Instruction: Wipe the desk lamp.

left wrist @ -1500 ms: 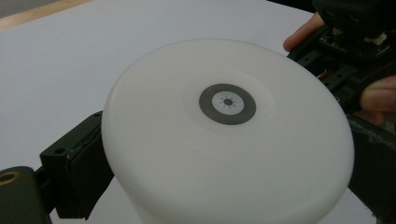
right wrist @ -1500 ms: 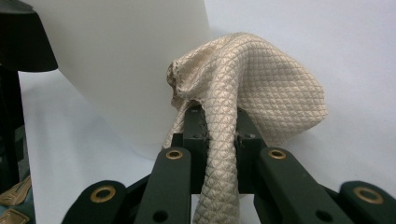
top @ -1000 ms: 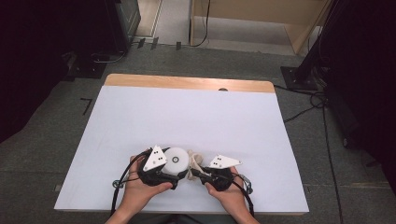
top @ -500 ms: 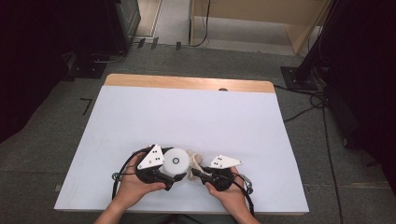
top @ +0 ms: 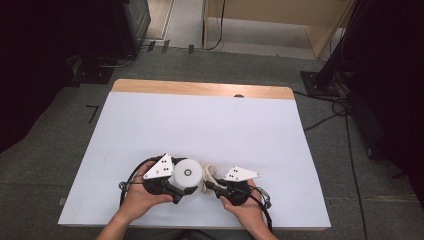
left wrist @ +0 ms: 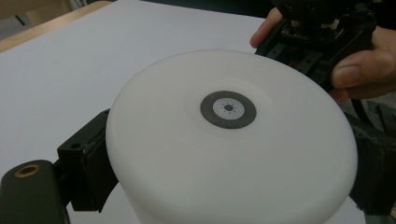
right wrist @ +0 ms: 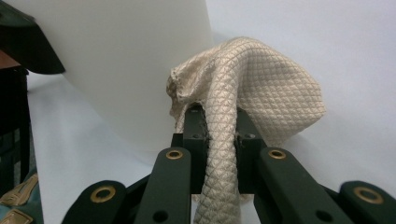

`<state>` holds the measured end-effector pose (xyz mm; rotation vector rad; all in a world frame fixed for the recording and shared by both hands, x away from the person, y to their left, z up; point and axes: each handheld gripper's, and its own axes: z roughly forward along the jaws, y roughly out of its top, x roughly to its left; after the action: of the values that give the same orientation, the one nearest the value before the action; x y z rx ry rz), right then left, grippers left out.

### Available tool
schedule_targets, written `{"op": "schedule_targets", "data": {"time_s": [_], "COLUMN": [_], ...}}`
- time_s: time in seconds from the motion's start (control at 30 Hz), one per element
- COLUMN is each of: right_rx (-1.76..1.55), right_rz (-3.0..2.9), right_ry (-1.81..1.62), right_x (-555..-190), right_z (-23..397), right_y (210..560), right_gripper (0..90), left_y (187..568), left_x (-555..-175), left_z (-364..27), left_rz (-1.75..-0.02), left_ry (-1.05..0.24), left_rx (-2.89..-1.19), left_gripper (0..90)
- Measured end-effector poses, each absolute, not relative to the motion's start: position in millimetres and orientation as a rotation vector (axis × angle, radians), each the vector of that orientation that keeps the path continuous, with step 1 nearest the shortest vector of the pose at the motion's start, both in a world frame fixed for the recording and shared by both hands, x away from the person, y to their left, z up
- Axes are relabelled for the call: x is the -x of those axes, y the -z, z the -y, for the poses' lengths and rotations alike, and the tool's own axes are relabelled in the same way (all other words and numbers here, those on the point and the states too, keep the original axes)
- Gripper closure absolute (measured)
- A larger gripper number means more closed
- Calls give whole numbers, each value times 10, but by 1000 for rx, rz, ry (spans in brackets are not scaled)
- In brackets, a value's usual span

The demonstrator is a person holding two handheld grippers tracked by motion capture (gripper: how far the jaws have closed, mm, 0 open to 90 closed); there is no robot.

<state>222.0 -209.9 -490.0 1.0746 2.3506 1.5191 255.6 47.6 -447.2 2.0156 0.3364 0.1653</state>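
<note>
White table (top: pixel 200 125) with a bare wooden strip along its far edge, standing on grey carpet. Beyond the table, dark equipment stands and a light wooden cabinet; black cables trailing over the floor to the table's right.

Near the table's front edge, at its middle, a round white container (top: pixel 187 175) with a small grey ring at the centre of its flat top. Touching the container's right side, a beige quilted cloth (top: pixel 209 172), bunched up.

Lower wall and base of the container hidden under its broad top in the left gripper view; top of the container cut off in the right gripper view. Bottom end of the cloth out of frame behind the black jaws. Forearms cut off at the lower edge of the high view.

Left gripper (top: pixel 165 182) lying low on the table at the container's left, held from behind by the left hand (top: pixel 140 197), jaws spread wide and clamped against opposite sides of the container's wall. Right gripper (top: pixel 220 186) at the container's right, wrapped by the right hand (top: pixel 245 202), pointing toward the container, jaws nearly together and pinching a fold of the cloth, which rises in a hump above them and leans on the container's wall.
</note>
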Motion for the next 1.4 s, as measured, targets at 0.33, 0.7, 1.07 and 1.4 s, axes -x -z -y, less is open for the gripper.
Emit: {"op": "schedule_targets", "data": {"time_s": [0.33,0.7,1.07,1.4], "right_rx": [-955,-884,-984,-1057], "right_rz": [-2254,-2200,-2300,-2386], "right_ry": [-1595,-1651,-1578,-1515], "right_x": [-2087,-2026,-2128,-2224], "right_z": [2104,2119,2094,2084], "right_y": [4600,4490,4771,4965], "right_gripper": [801,802,804,802], "left_y": [4480,4486,4491,4500], "left_x": [-2558,-2553,-2548,-2542], "left_z": [-475,-476,-474,-474], "left_rz": [-344,-349,-355,-359], "left_ry": [-160,-162,-167,-171], "left_rx": [-2008,-2003,-1998,-1989], "left_gripper": [84,84,84,84]}}
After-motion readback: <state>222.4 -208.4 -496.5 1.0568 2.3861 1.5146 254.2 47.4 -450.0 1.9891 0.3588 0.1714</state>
